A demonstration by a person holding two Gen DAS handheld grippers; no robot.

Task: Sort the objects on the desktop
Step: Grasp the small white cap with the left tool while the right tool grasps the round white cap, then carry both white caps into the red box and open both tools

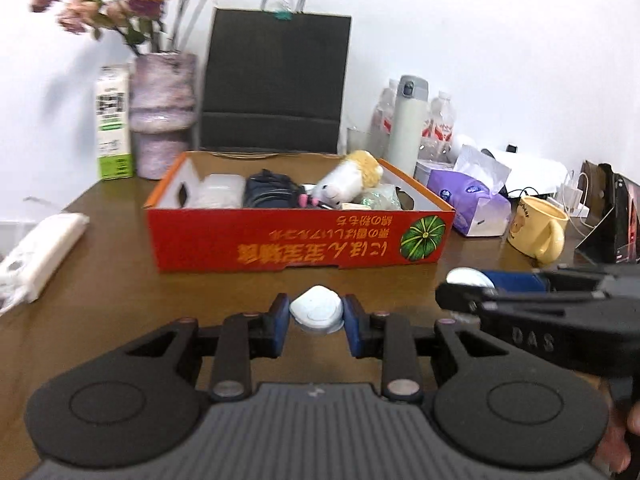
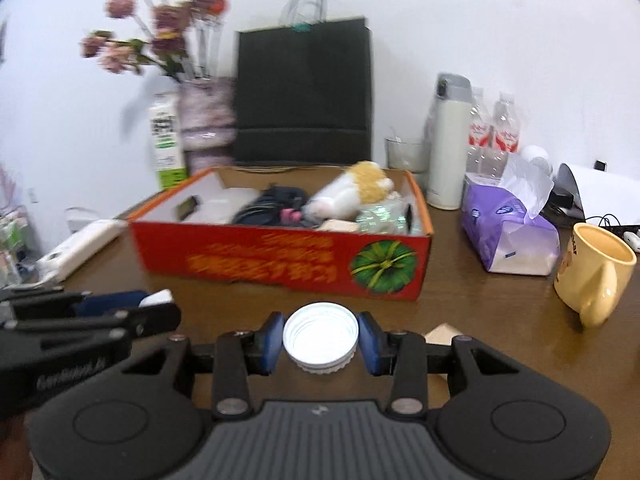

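Left gripper (image 1: 316, 322): blue pads pinch a small pale-blue rounded plastic case (image 1: 317, 313), held clear above the brown wooden tabletop (image 1: 100, 280). Right gripper (image 2: 320, 342): blue pads clamp a white ribbed plastic screw cap (image 2: 320, 338), open side toward the camera, also off the table. The two grippers sit side by side; each shows in the other's view at the frame edge.

Just beyond both, a shallow red cardboard box (image 1: 280, 246) with yellow lettering and a green pumpkin print. Inside it: a white plush toy with a yellow mane (image 1: 350, 178), a dark bundle, a clear plastic container.

Right of the box, a purple tissue pack (image 2: 508, 236), then a pale-yellow ceramic mug (image 2: 596, 276). Behind the box stands a black paper bag (image 1: 276, 84) against the white wall.
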